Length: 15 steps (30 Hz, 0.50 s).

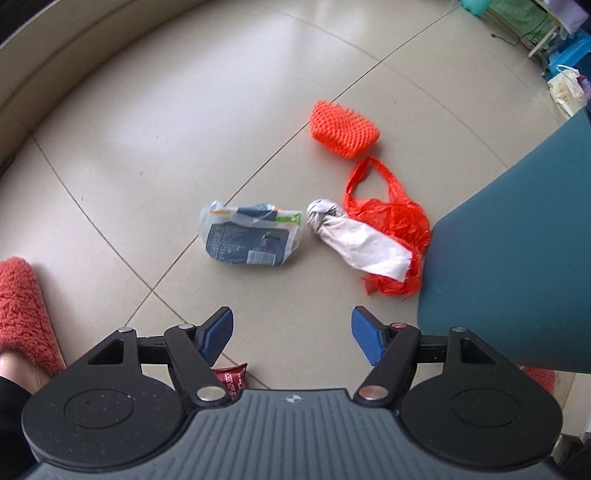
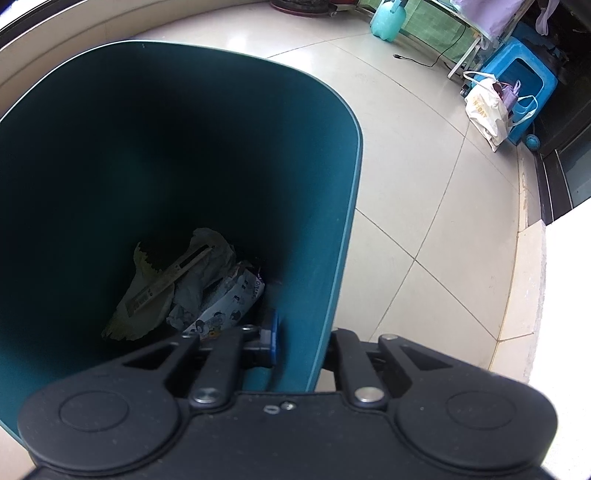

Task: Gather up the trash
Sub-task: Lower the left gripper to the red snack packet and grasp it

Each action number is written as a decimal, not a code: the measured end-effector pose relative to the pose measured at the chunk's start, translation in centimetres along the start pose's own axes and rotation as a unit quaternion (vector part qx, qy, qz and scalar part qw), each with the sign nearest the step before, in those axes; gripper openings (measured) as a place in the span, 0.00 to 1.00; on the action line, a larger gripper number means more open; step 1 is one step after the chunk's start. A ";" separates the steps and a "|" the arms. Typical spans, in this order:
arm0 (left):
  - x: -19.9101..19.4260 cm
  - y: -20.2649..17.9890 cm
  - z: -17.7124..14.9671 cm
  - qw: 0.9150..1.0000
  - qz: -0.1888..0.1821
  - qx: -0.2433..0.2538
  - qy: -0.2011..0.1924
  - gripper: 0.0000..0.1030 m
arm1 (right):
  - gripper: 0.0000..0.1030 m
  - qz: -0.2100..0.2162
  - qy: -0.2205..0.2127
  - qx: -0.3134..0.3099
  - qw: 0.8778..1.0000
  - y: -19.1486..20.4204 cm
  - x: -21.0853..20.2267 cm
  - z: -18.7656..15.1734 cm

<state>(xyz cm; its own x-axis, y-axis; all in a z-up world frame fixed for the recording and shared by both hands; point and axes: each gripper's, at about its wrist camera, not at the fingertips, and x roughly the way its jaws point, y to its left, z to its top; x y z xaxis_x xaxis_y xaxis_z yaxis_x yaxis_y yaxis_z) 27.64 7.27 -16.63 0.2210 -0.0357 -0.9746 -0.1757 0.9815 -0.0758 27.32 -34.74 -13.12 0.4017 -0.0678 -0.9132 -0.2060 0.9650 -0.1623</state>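
Several pieces of trash lie on the tiled floor in the left wrist view: a clear packet with a dark blue label [image 1: 251, 240], a crumpled white paper roll [image 1: 354, 240] resting on a red plastic bag [image 1: 391, 221], and an orange foam net [image 1: 345, 129] farther off. A dark red wrapper [image 1: 232, 378] peeks out under my left gripper [image 1: 291, 317], which hangs open above the floor just short of the packet, nothing between its blue pads. My right gripper [image 2: 299, 343] is shut on the wall of the teal bin [image 2: 347, 184], one pad [image 2: 273, 339] inside. Paper and packaging [image 2: 177, 284] lie at the bin's bottom.
The bin's outside [image 1: 509, 258] stands right of the trash, touching the red bag. A person's foot in a red fluffy slipper [image 1: 22, 314] is at the left. A blue stool [image 2: 524, 74], a white tote bag [image 2: 484, 107], a teal bottle [image 2: 388, 18] and a cable [image 2: 424, 61] sit at the far side.
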 end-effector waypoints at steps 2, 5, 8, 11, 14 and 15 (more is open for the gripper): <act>2.0 1.1 -0.8 1.000 -0.003 -0.010 0.022 0.68 | 0.11 0.000 0.000 0.000 1.000 0.0 0.0 0.0; 4.8 2.6 -2.2 0.999 0.004 -0.020 0.050 0.68 | 0.11 0.000 0.000 0.001 1.000 -0.1 0.0 -0.1; 7.6 3.8 -4.0 0.997 0.017 -0.026 0.077 0.68 | 0.11 0.000 -0.001 0.001 1.000 -0.1 0.0 -0.1; 10.0 5.0 -5.5 0.993 0.014 -0.051 0.103 0.68 | 0.11 0.000 -0.001 0.000 1.000 -0.1 0.0 -0.1; 11.5 5.6 -6.4 0.992 0.016 -0.063 0.110 0.68 | 0.11 0.000 -0.001 -0.001 1.000 -0.1 0.0 -0.2; 11.9 5.8 -6.7 0.991 0.014 -0.067 0.111 0.68 | 0.11 -0.001 -0.002 -0.002 1.000 -0.1 0.0 -0.2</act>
<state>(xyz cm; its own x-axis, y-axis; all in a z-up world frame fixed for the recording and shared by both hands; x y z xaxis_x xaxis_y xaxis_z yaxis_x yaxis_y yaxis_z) 22.86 11.28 -30.06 0.0006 -0.0643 -0.9979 -0.3072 0.9497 -0.0614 27.12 -34.84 -13.18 0.4053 -0.0681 -0.9117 -0.2087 0.9640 -0.1648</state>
